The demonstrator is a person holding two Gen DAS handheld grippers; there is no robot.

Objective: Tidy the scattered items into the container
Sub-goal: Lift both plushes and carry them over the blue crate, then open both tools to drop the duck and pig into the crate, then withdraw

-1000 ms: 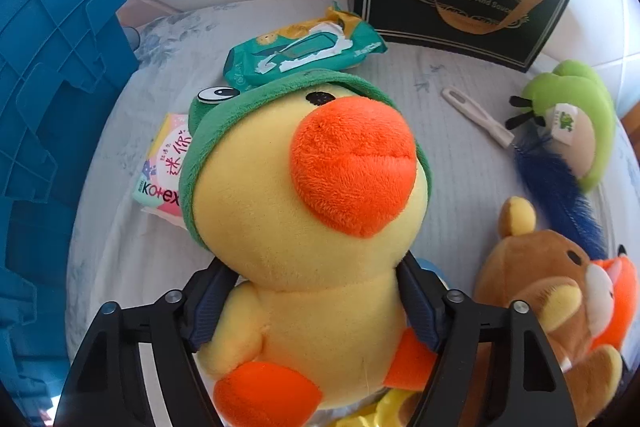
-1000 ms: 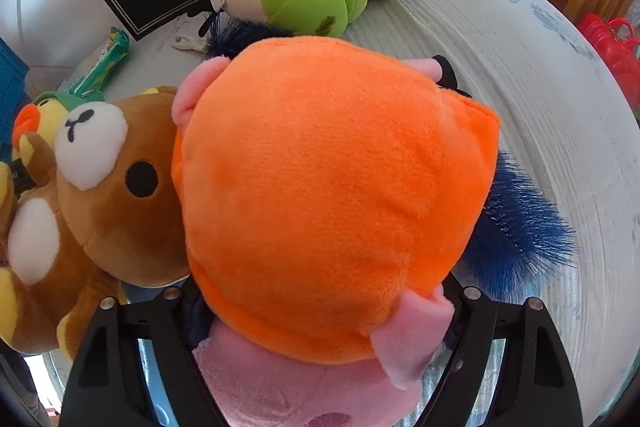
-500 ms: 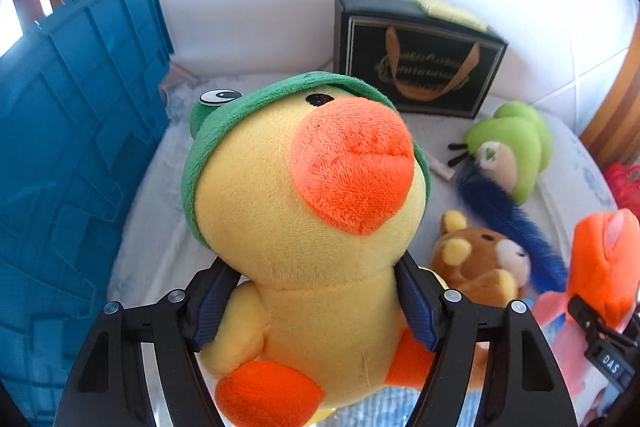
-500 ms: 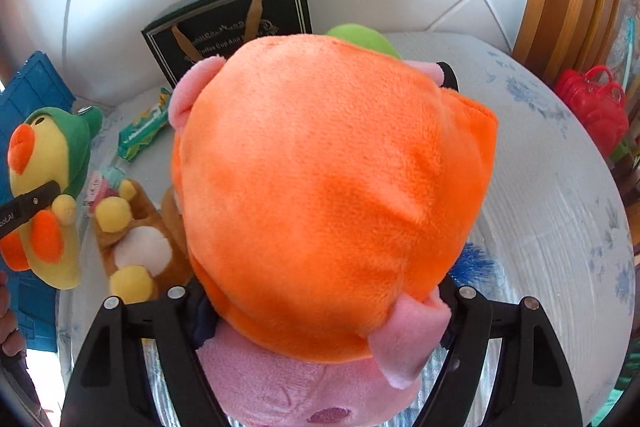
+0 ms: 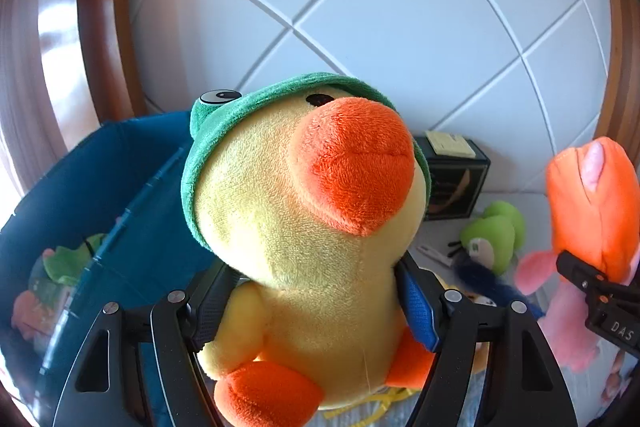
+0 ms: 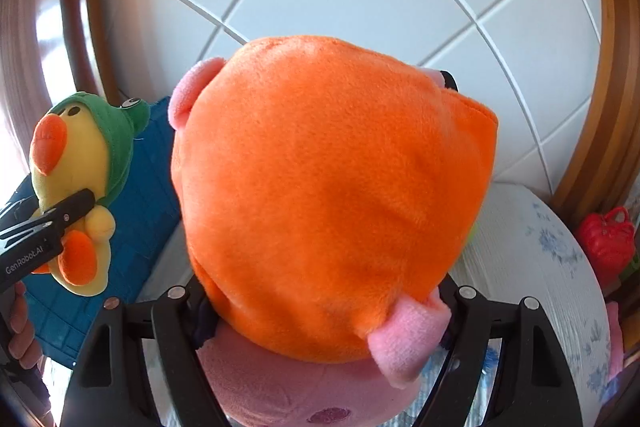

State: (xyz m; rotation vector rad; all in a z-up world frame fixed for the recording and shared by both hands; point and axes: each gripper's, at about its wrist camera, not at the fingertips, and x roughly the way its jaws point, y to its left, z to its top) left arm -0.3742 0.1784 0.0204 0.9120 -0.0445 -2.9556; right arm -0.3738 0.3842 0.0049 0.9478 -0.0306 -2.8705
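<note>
The left gripper [image 5: 316, 303] is clamped on the yellow duck plush [image 5: 308, 211] at its neck, holding it up in the air above and beside the blue container [image 5: 132, 187], which already holds a few items. The right gripper [image 6: 320, 315] is clamped on the orange-and-pink plush [image 6: 332, 195], also lifted. On the white cloth [image 6: 532, 267] below lie a green plush [image 5: 496, 235] and a black gift bag [image 5: 456, 183].

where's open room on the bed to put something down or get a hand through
Bare bedspread shows in the right wrist view, between the orange and pink plush and the red bag. In the left wrist view it is crowded below the black gift bag: green plush and blue brush lie together. The blue crate already holds items.
</note>
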